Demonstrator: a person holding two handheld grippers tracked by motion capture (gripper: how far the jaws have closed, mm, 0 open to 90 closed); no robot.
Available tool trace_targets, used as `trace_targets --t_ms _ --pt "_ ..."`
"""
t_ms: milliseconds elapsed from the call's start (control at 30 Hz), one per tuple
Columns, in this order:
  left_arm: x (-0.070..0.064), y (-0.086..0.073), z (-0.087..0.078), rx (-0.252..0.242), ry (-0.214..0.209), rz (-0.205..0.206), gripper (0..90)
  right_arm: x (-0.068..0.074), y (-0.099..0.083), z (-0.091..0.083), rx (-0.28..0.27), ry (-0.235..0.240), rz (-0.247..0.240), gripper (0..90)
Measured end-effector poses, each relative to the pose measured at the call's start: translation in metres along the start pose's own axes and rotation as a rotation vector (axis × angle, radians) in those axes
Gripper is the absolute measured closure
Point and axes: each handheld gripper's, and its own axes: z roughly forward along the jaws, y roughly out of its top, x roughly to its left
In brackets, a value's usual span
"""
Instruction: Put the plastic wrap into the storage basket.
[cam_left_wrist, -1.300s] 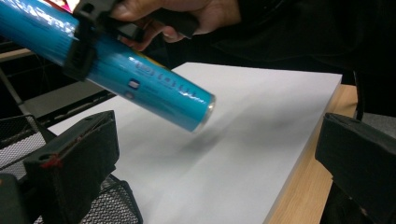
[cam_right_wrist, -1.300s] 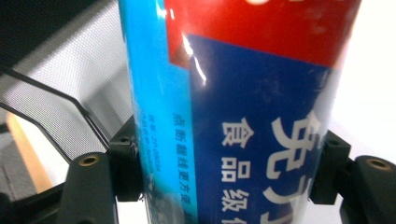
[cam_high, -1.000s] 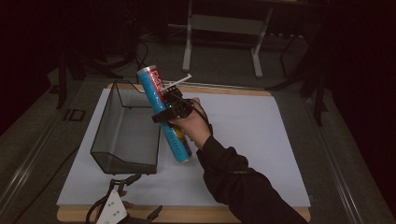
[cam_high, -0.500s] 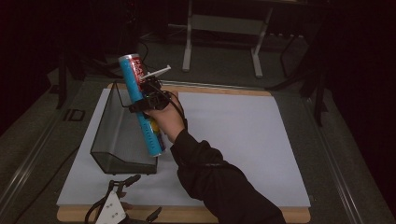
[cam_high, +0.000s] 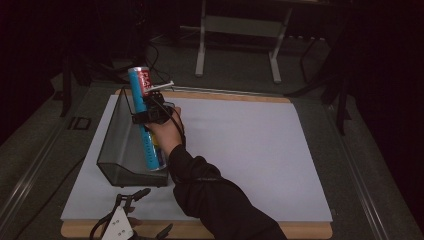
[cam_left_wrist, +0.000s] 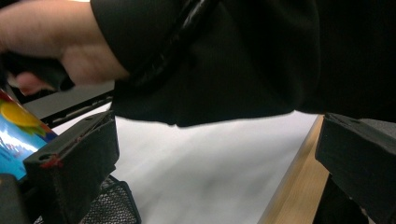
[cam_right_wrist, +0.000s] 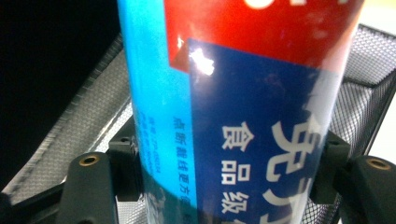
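Note:
A long blue tube (cam_high: 148, 135) with a red upper end and printed characters leans with its lower end inside the dark mesh basket (cam_high: 117, 147) at the table's left. My right gripper (cam_high: 146, 115) is shut on the tube near its middle, held by a hand in a black sleeve. In the right gripper view the tube (cam_right_wrist: 243, 107) sits between the two black fingers (cam_right_wrist: 125, 168), with the basket's mesh (cam_right_wrist: 79, 121) behind it. My left gripper (cam_high: 150, 212) rests at the table's front edge, jaws wide apart and holding nothing. The left gripper (cam_left_wrist: 215, 182) faces the sleeve (cam_left_wrist: 219, 56).
A white sheet (cam_high: 240, 150) covers the wooden table board (cam_high: 280, 230), with bare room to the right of the basket. A metal stand (cam_high: 240, 30) is on the floor beyond the table. Cables (cam_high: 155, 55) trail behind the basket.
My right gripper carried the tube leftward from the middle of the sheet to the basket and lowered its bottom end into it. The left gripper has stayed put.

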Motion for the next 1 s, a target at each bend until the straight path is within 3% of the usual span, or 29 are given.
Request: trace_targets --t_ms 200,333,667,1000 --pt "0.000 0.000 0.001 0.003 -0.002 0.000 0.5 -0.009 -0.015 0.013 0.056 -0.002 0.062 31.5" --pt "0.000 0.000 0.001 0.002 -0.002 0.002 0.5 -0.009 -0.020 0.018 0.085 -0.013 0.067 31.5" --pt "0.000 0.000 0.001 0.006 -0.004 0.003 0.5 -0.010 -0.029 0.030 -0.008 -0.131 0.136 31.5" --pt "0.000 0.000 0.001 0.008 -0.008 0.003 0.5 -0.016 -0.028 0.045 0.014 -0.172 0.148 30.9"
